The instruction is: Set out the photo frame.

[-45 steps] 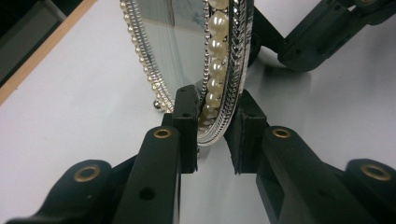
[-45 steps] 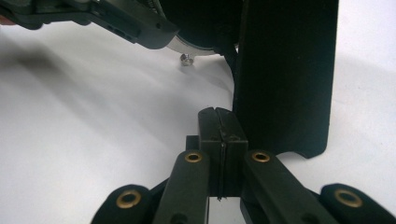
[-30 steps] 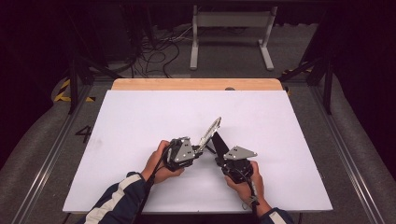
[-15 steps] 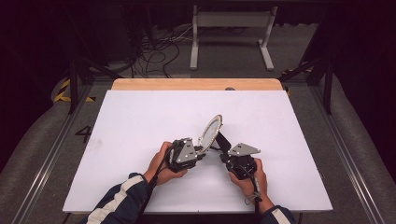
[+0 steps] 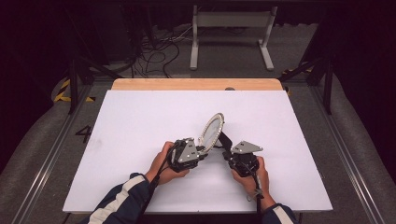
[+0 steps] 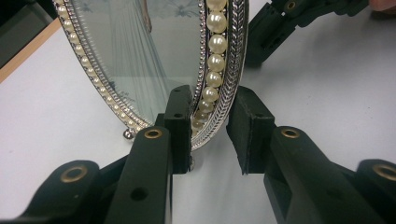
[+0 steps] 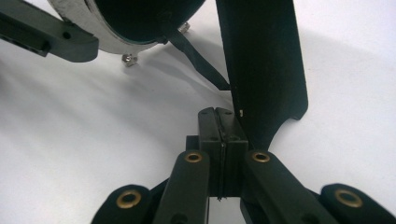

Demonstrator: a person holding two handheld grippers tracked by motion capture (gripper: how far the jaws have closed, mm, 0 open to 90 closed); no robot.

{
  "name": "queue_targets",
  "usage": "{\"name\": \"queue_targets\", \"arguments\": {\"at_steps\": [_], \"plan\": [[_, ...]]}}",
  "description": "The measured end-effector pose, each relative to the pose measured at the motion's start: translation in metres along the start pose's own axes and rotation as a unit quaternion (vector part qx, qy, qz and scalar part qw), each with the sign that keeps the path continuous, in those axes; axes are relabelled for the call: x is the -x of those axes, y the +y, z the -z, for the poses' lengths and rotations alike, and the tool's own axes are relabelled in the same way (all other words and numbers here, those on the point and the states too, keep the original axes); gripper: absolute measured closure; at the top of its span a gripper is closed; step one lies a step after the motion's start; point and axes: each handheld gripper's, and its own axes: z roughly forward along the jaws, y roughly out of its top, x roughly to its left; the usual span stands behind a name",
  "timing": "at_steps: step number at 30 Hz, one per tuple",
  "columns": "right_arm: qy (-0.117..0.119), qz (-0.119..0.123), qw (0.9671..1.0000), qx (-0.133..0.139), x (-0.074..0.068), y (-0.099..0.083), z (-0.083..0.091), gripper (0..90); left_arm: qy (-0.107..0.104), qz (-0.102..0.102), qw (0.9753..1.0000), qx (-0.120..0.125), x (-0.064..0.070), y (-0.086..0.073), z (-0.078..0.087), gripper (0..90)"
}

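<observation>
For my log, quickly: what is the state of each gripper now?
Left gripper: open, jaws around the picture frame rim.
Right gripper: closed, beside the black stand.

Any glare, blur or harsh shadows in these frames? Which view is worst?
High view: white table evenly lit and sharp, surroundings fall to near black. Left gripper view: oval pearl-rimmed frame is crisp, its glass shows a pale reflection, no blown glare; nearest jaw parts go soft. Right gripper view: worst, with the black stand and the frame's back nearly detailless and soft shadows beneath them.
</observation>
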Motion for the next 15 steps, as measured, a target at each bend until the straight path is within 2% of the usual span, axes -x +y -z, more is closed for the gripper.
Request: {"name": "queue_targets", "arguments": {"at_steps": [5,8,11,15], "plan": [[-0.001,-0.001,1.0000,0.003,0.005,-0.001,0.000,90.0,0.002,-0.003,1.0000,-0.002,0.002,0.000,-0.002,71.0],[-0.004,-0.007,1.0000,0.006,0.009,-0.001,0.001,90.0,-0.001,0.004,1.0000,-0.005,0.002,-0.001,-0.002,71.8],[-0.008,-0.013,0.9998,0.011,0.014,-0.001,0.002,90.0,-0.004,-0.007,1.0000,-0.005,0.002,-0.001,-0.002,70.6],[-0.012,-0.016,0.9997,0.016,0.019,-0.001,0.001,90.0,-0.005,-0.008,1.0000,-0.003,0.001,0.000,0.002,69.8]]}}
